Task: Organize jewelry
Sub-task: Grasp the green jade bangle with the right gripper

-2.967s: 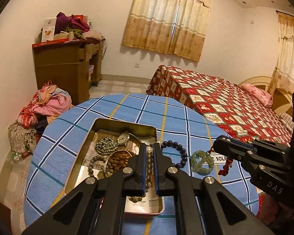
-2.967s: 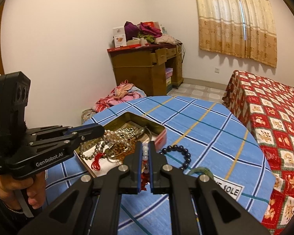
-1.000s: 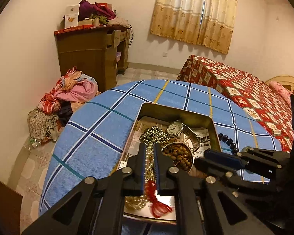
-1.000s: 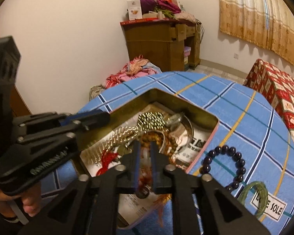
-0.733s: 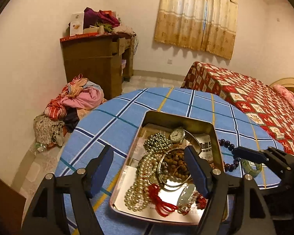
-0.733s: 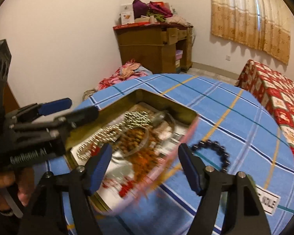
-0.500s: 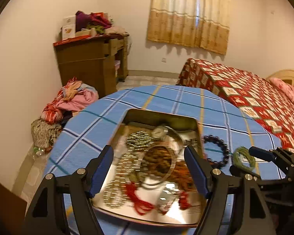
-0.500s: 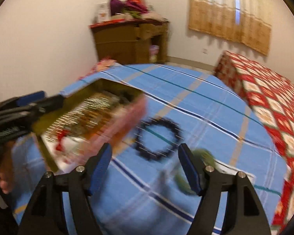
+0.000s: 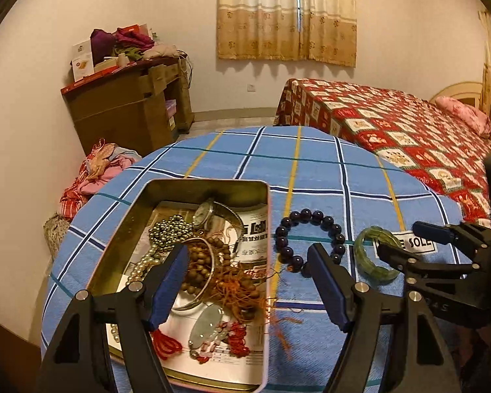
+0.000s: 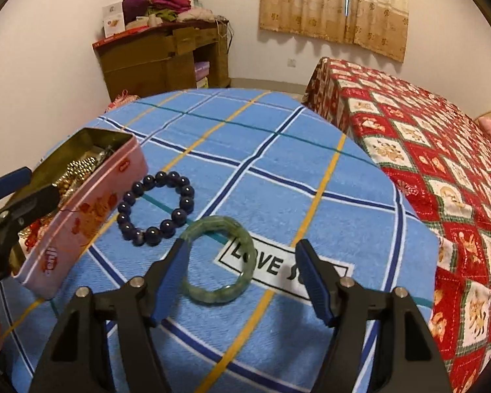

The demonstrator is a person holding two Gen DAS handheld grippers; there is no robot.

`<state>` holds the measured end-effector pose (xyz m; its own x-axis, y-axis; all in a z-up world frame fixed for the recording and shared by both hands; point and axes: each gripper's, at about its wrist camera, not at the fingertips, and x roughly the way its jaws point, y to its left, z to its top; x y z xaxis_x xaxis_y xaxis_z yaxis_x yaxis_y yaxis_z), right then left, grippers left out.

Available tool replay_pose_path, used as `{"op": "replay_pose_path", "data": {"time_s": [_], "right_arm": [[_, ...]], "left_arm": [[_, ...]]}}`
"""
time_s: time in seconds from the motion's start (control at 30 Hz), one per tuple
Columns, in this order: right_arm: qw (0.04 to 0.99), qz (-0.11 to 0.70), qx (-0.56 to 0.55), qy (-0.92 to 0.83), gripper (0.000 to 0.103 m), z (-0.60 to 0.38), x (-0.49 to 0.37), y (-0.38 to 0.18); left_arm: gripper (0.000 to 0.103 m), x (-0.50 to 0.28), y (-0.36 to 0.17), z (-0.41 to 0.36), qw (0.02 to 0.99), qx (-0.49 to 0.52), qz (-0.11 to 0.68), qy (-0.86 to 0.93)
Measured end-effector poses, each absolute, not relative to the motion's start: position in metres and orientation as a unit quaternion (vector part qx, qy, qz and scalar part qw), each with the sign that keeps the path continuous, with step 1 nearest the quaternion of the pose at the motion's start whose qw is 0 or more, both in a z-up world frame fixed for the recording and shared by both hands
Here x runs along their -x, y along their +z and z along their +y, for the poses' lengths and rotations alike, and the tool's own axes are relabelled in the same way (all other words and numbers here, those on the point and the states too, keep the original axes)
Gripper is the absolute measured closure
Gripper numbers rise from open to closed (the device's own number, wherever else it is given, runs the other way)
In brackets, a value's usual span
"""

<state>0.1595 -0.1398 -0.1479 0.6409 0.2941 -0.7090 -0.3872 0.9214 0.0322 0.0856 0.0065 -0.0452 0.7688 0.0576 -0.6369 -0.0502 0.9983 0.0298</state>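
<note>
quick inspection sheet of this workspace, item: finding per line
surface: round table under blue plaid cloth
job's things: tin holds beads and a watch; dark bead bracelet and green bangle lie on the cloth
clutter: nothing seen on the table
grippers: left gripper open over the tin; right gripper closing, pads clear of the bangle
cables: nothing seen
surroundings: bed, desk, clothes pile

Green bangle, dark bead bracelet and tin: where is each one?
green bangle (image 10: 245, 245): right wrist view, on its right side.
dark bead bracelet (image 10: 167, 226): right wrist view, on a near bead.
tin (image 9: 267, 229): left wrist view, on its right rim.
</note>
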Motion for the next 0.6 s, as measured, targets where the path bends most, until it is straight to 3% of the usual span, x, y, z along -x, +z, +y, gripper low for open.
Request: {"op": "replay_pose_path", "data": {"time_s": [0.17, 0.2, 0.23, 0.3, 0.6], "right_arm": [[0.893, 0.403, 0.077, 0.187, 0.048, -0.136, -0.168, -0.156], [0.886, 0.414, 0.078, 0.192, 0.061, -0.135, -0.171, -0.16], [0.885, 0.417, 0.078, 0.193, 0.065, -0.136, -0.172, -0.161], [0.885, 0.415, 0.079, 0.196, 0.091, -0.138, -0.17, -0.16], [0.898, 0.403, 0.047, 0.169, 0.092, -0.163, -0.166, -0.159]], "left_arm": [[0.029, -0.09, -0.046, -0.002, 0.939, -0.012, 0.342, 0.023], [0.029, -0.092, -0.047, -0.004, 0.939, -0.013, 0.343, 0.021], [0.029, -0.093, -0.047, -0.007, 0.939, -0.014, 0.343, 0.019], [0.029, -0.095, -0.047, -0.013, 0.938, -0.019, 0.345, 0.013], [0.033, -0.11, -0.052, -0.04, 0.934, -0.036, 0.356, -0.013]]}}
